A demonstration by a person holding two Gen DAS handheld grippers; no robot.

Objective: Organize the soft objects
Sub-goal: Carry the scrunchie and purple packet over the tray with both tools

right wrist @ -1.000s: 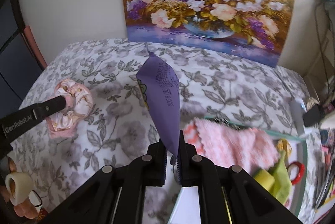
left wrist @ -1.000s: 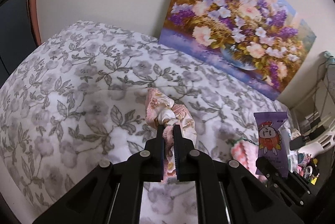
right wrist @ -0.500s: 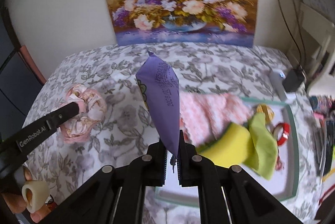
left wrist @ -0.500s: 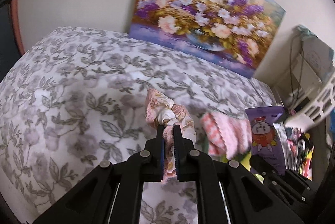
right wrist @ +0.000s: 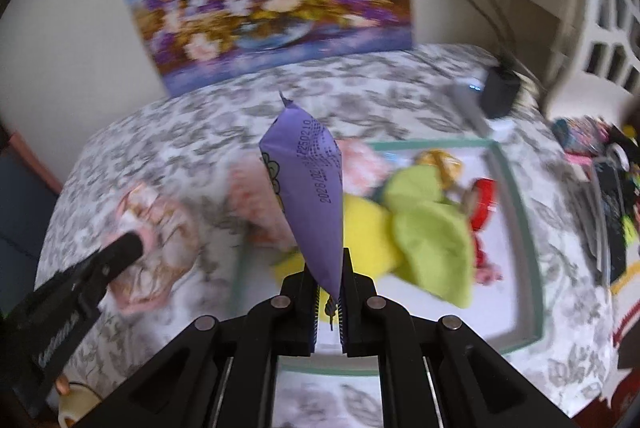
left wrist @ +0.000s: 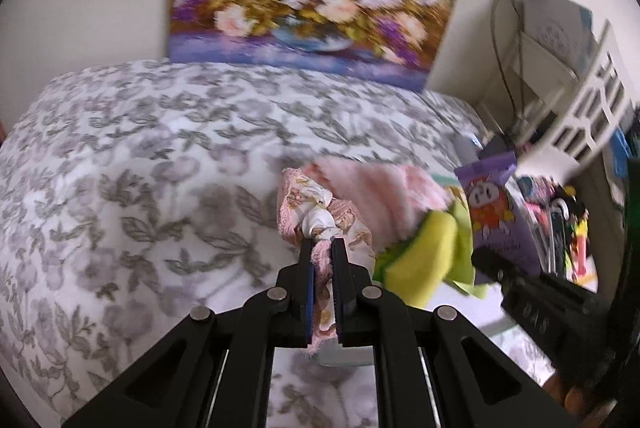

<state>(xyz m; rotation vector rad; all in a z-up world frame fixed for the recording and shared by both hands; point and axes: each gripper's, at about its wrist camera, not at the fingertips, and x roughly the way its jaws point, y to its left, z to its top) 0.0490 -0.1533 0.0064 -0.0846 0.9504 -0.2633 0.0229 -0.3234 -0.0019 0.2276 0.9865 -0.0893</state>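
Both of my grippers are loaded. My left gripper [left wrist: 322, 248] has its jaws clamped on the pink scrunchie [left wrist: 316, 205], which bunches up just past the fingertips with a tail of fabric running down between the pads. My right gripper [right wrist: 328, 268] is clamped on the bottom corner of the purple packet [right wrist: 306, 187], which stands up and away from the jaws, printed date code facing me. Ahead of the right jaws, and slightly to their right, sits the green-rimmed tray [right wrist: 516, 203] on the flowered bedspread [left wrist: 140, 155]. It already holds a yellow cloth [right wrist: 368, 228], a lime-green cloth [right wrist: 432, 240], something red [right wrist: 482, 203] and a gold-coloured item at the far edge; I can't tell what those last two are, since the frame is blurred. A pink fluffy cloth [left wrist: 380, 187] lies right behind the scrunchie in the left view; in the right view it seems to straddle the tray's near-left rim, but I can't say for sure whether it's fully in. My read: the sort is well along, several soft things are in the tray, and the two in my jaws are what's left in view. The scrunchie hangs left of the tray, over bare bedspread. The packet is over the tray's near edge. Neither is released yet; both still need carrying over the tray floor and dropping. Clutter to the far right is off the bed and looks unrelated.
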